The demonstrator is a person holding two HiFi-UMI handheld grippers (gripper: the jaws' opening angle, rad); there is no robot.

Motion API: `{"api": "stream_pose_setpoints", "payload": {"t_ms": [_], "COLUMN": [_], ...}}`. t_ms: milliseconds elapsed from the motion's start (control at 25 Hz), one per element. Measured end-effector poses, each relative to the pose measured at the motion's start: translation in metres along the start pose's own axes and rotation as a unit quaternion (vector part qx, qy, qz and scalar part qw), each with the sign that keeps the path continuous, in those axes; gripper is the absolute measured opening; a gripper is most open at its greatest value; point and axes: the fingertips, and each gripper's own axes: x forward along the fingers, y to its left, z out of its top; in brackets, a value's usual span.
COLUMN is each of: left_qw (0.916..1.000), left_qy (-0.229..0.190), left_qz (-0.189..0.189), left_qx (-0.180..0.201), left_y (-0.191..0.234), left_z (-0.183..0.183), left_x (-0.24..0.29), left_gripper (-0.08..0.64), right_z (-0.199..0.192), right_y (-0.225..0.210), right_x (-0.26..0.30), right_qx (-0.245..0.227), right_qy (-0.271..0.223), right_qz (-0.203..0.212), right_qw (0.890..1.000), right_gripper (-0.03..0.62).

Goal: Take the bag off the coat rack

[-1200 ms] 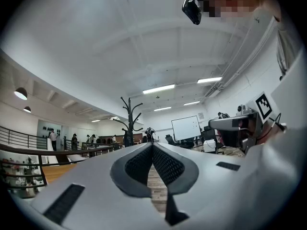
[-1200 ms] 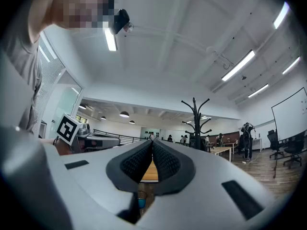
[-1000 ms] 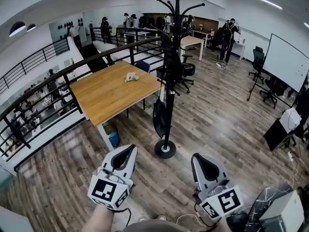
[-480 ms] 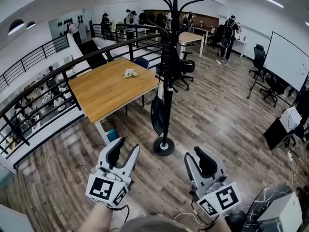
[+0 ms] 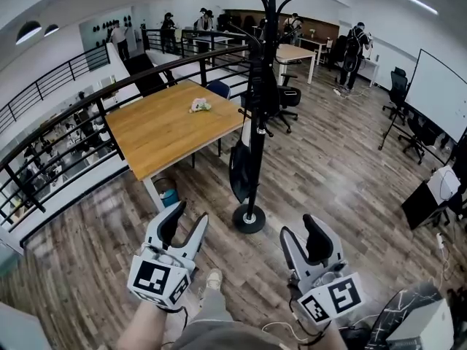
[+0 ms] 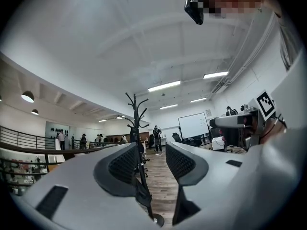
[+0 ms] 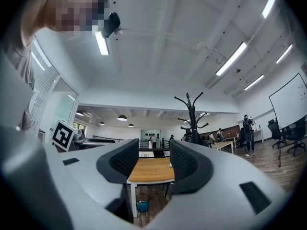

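Observation:
A black coat rack [image 5: 261, 86] stands on a round base [image 5: 249, 219] on the wood floor, straight ahead of me. A dark bag [image 5: 240, 172] hangs low on its pole. Both grippers are held near me, short of the rack and apart from it. My left gripper [image 5: 185, 222] is opening with nothing between its jaws; in the left gripper view [image 6: 152, 161] the rack [image 6: 136, 123] and bag [image 6: 143, 193] show far off through the gap. My right gripper [image 5: 304, 235] is opening too, empty; its view [image 7: 154, 163] looks at the table, with the rack [image 7: 192, 116] to the right.
A wooden table [image 5: 171, 126] stands left of the rack, with a blue bin [image 5: 169, 195] under it and a black railing [image 5: 66, 141] behind. Office chairs [image 5: 284, 104] are beyond the rack. A whiteboard [image 5: 438, 93] and several people are farther off. A white box [image 5: 430, 327] sits at bottom right.
Both grippers were shut a second ago. The left one's jaws spread first, then the right one's. The grippers have barely shifted and the rack has not moved.

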Motion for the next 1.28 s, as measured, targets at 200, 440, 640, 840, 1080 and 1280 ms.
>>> {"api": "stream_pose_setpoints", "payload": {"t_ms": [200, 440, 640, 840, 1080, 1280], "left_qw": [1.0000, 0.9997, 0.9992, 0.9979, 0.9943, 0.9890], "left_qy": [-0.005, -0.002, 0.000, 0.007, 0.013, 0.014], "left_qz": [-0.007, -0.023, -0.039, -0.064, -0.105, -0.144], "left_qx": [0.001, -0.001, -0.004, 0.005, 0.014, 0.029], "left_y": [0.017, 0.047, 0.082, 0.121, 0.158, 0.173], "left_z": [-0.009, -0.022, -0.026, -0.037, -0.048, -0.060], "left_x": [0.026, 0.074, 0.126, 0.188, 0.268, 0.329], "left_gripper": [0.196, 0.196, 0.196, 0.196, 0.196, 0.195], "right_z": [-0.014, -0.027, -0.030, -0.039, -0.046, -0.057], "right_y": [-0.011, -0.035, -0.056, -0.083, -0.117, -0.142], "right_x": [0.028, 0.079, 0.133, 0.193, 0.266, 0.313], "right_qx": [-0.006, -0.005, -0.008, -0.006, -0.007, -0.014], "right_qy": [0.007, 0.012, 0.020, 0.025, 0.023, 0.026], "right_qz": [-0.002, -0.015, -0.030, -0.057, -0.090, -0.118], "right_qw": [1.000, 1.000, 0.999, 0.998, 0.996, 0.993], "right_gripper": [0.201, 0.201, 0.202, 0.202, 0.207, 0.218]}}
